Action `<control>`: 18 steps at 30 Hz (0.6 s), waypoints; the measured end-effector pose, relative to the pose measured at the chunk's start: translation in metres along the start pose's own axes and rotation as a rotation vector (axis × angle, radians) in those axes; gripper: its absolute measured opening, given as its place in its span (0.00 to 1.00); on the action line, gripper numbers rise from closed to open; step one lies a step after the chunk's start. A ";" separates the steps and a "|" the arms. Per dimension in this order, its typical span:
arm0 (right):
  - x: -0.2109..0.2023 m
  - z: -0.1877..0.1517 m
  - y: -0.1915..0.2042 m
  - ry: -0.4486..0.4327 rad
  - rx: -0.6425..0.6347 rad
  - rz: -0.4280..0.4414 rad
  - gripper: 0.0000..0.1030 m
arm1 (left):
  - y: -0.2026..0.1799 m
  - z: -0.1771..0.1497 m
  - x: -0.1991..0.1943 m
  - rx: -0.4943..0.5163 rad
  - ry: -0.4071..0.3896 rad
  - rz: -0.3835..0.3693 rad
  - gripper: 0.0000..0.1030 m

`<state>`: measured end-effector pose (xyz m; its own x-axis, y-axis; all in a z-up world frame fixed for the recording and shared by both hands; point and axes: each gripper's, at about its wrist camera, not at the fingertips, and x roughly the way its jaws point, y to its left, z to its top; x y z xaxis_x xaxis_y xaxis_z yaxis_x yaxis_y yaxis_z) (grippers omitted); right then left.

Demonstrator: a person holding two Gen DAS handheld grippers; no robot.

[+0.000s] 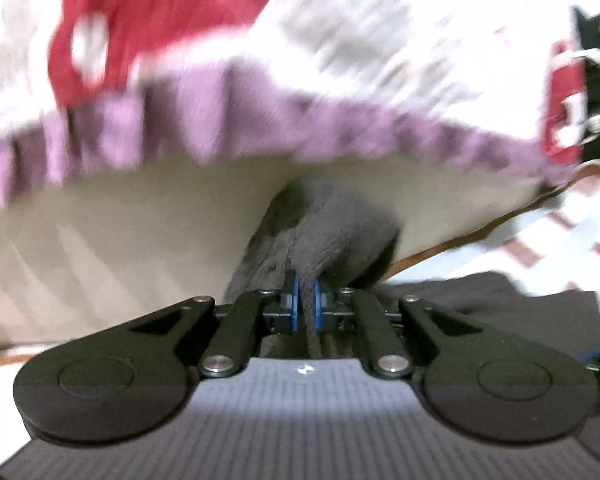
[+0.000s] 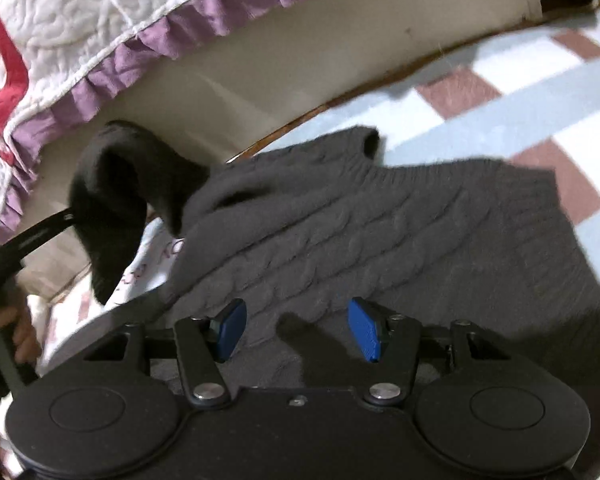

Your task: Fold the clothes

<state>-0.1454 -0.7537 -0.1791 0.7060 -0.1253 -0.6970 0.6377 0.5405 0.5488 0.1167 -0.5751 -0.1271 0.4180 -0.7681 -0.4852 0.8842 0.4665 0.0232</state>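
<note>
A dark grey cable-knit sweater [image 2: 380, 220] lies spread on a checked floor mat beside a bed. My right gripper [image 2: 296, 324] hovers open just above its near part, blue pads [image 2: 364, 332] apart with nothing between them. In the left wrist view my left gripper [image 1: 306, 300] is shut on a bunched fold of the sweater [image 1: 324, 224], which rises in front of the fingers. The right wrist view shows that lifted end [image 2: 112, 176] held up at the left, draped over the left tool and hiding its fingers.
A white quilt with red patches and a purple ruffle [image 2: 148, 40] hangs over the bed's cream side panel [image 2: 260, 60] just beyond the sweater. The mat [image 2: 520, 100] has blue, white and brown checks. A person's hand [image 2: 16, 332] grips the left tool.
</note>
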 end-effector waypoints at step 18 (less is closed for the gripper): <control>0.008 -0.004 -0.057 0.053 0.467 0.326 0.68 | -0.036 -0.115 -0.184 -0.023 0.105 -0.234 0.05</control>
<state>-0.1771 -0.7825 -0.2180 0.8806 0.0345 -0.4726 0.4660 0.1173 0.8770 -0.0163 -0.4001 -0.1394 0.1771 -0.8072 -0.5630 0.9489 0.2918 -0.1199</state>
